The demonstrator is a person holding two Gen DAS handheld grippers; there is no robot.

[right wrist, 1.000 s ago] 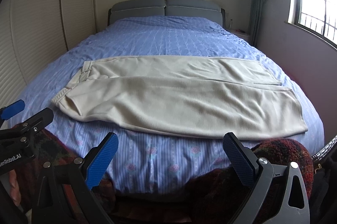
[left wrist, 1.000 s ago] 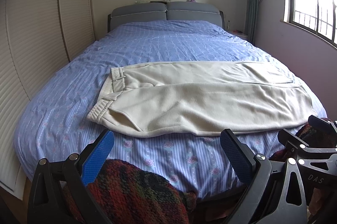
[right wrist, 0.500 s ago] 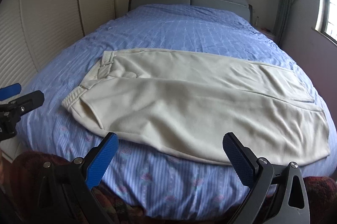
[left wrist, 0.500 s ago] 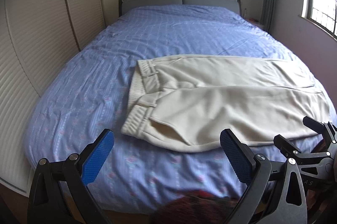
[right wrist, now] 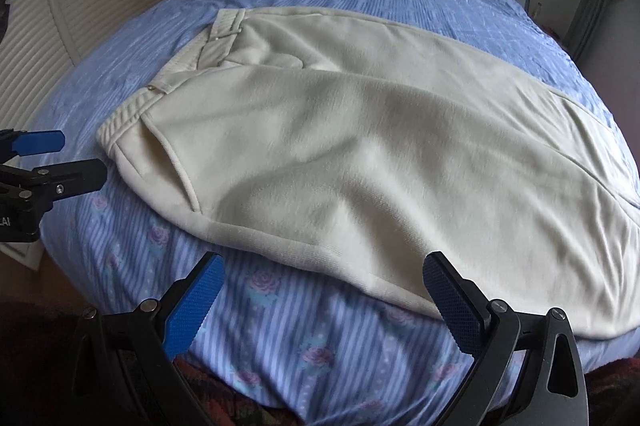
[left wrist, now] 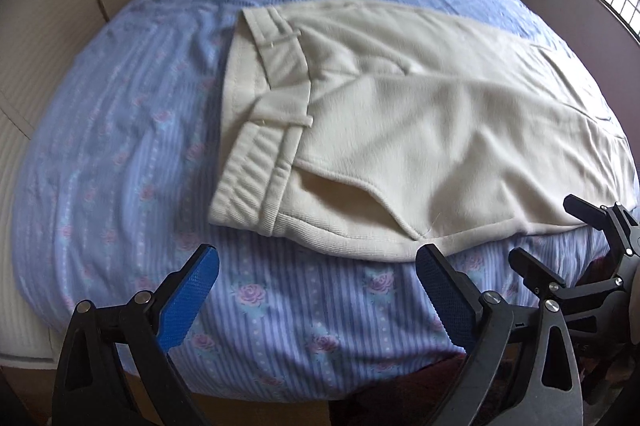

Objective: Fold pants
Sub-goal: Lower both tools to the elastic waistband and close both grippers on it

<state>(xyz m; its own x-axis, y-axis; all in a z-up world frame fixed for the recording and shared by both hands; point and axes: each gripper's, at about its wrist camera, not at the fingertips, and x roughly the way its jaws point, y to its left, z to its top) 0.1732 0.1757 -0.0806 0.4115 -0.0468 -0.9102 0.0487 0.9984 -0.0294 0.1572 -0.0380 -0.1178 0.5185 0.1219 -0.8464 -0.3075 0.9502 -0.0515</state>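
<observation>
Both pairs of jaws stand wide apart and hold nothing. The left gripper (left wrist: 316, 290) hangs over the near edge of the bed (left wrist: 120, 153), just below the waistband corner of the pants (left wrist: 400, 129) in the lower middle of the left wrist view. The right gripper (right wrist: 324, 294) sits at the bottom of its own view, its jaws framing the near hem line of the pants (right wrist: 360, 153), which fill the middle and right of that frame.

The pants lie flat across the blue flowered bed cover, waistband (left wrist: 256, 129) toward the left of the frame, legs running off to the right, one leg already laid over the other. The step in hand looks like the approach for a grasp on the near long edge. To do it well, each gripper should probably come down low and nearly level with the cover, pinch both layers of cloth together rather than only the top one, and avoid catching the cover underneath. The open pocket (left wrist: 352, 201) near the waistband could snag a finger, so the left grasp is better placed at the waistband corner itself. Lifting both ends evenly would keep the fold straight.

Count: one pair of pants, one bed, two grippers.
</observation>
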